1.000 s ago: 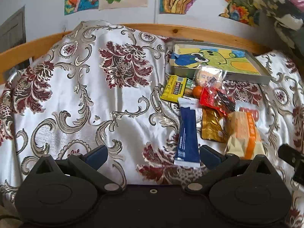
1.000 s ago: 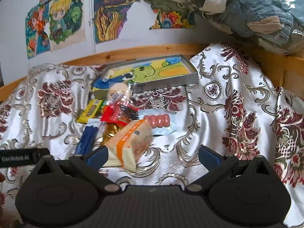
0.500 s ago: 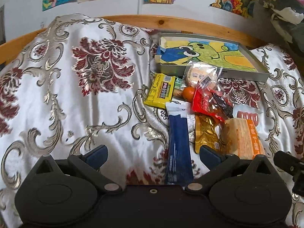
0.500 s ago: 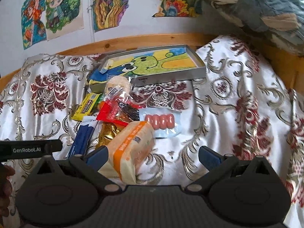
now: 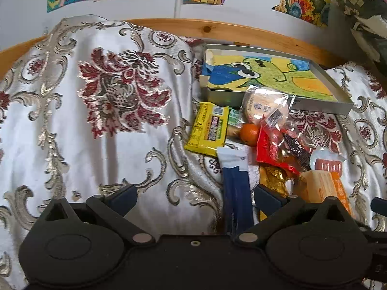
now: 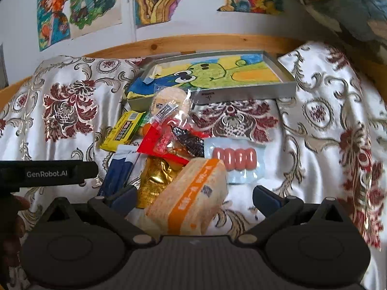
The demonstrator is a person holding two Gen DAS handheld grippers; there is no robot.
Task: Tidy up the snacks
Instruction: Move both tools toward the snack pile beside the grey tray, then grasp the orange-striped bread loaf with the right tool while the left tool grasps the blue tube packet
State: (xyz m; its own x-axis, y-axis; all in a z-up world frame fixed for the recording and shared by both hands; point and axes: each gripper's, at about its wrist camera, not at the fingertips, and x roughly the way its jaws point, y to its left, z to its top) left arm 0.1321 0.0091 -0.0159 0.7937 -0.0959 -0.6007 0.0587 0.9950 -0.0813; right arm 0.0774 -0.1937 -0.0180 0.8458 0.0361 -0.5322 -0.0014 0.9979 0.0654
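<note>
A heap of snacks lies on a floral bedspread before a shallow grey tray [image 5: 343, 106] [image 6: 287, 89] lined with a cartoon drawing. It includes a yellow packet [image 5: 209, 128] [image 6: 123, 130], a blue-and-white stick pack [image 5: 235, 188] [image 6: 118, 171], a small orange [image 5: 250, 134], a red packet [image 5: 273, 149] [image 6: 162, 142], a gold foil pack [image 6: 154, 181], an orange-banded bread pack [image 5: 324, 188] [image 6: 191, 198], pink sausages [image 6: 233, 158] and a clear-wrapped round cracker [image 5: 261, 105] [image 6: 169, 99]. My left gripper [image 5: 194, 197] is open, its right finger beside the blue pack. My right gripper [image 6: 193, 195] is open over the bread pack.
A wooden bed rail [image 5: 169, 27] [image 6: 193, 41] runs behind the tray, under a wall with coloured drawings [image 6: 79, 7]. Bagged bedding [image 6: 350, 2] is stacked at the upper right. The left gripper's body [image 6: 48, 172] and a hand [image 6: 14, 217] show at the right wrist view's left edge.
Both grippers have moved forward and lower toward the snack heap. The blue pack now lies by the left gripper's right finger; the bread pack sits between the right gripper's fingers. Jaws stay open.
</note>
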